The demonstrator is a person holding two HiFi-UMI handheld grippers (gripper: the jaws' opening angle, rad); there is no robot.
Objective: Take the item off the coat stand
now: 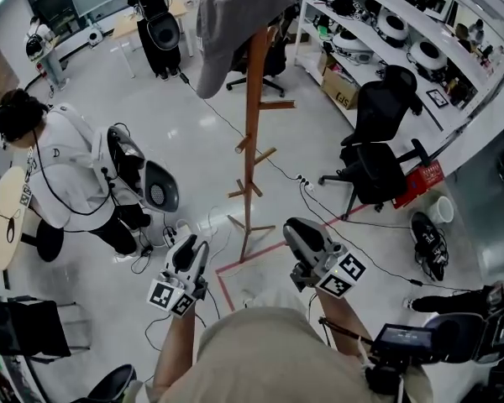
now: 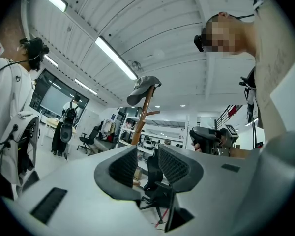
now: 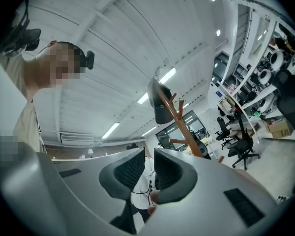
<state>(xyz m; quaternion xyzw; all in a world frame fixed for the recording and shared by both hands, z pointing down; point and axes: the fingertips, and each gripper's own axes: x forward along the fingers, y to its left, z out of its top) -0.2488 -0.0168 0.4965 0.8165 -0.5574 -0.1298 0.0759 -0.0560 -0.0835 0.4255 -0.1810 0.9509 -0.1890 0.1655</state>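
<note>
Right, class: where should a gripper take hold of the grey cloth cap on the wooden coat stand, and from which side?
Probably the free edge of the grey cloth cap, hanging left of the pole of the wooden coat stand in the head view: thin, clear of the pegs. Come from that side, then lift, since the crown sits over the pole's top.

Left gripper (image 1: 186, 243): held out low in front of the body, nose pointing away from the person and tilted a little upward. Left marker cube (image 1: 170, 298) at its rear end; left forearm (image 1: 178, 342) runs straight in behind it. Pads (image 2: 122, 165) stand apart with a narrow gap, nothing between them.

Right gripper (image 1: 299, 229): alongside, well apart from the left, angled slightly inward. Right marker cube (image 1: 342, 276) sits above the right forearm (image 1: 340, 321). Its pads (image 3: 129, 170) are parted, the narrow gap empty.
</note>
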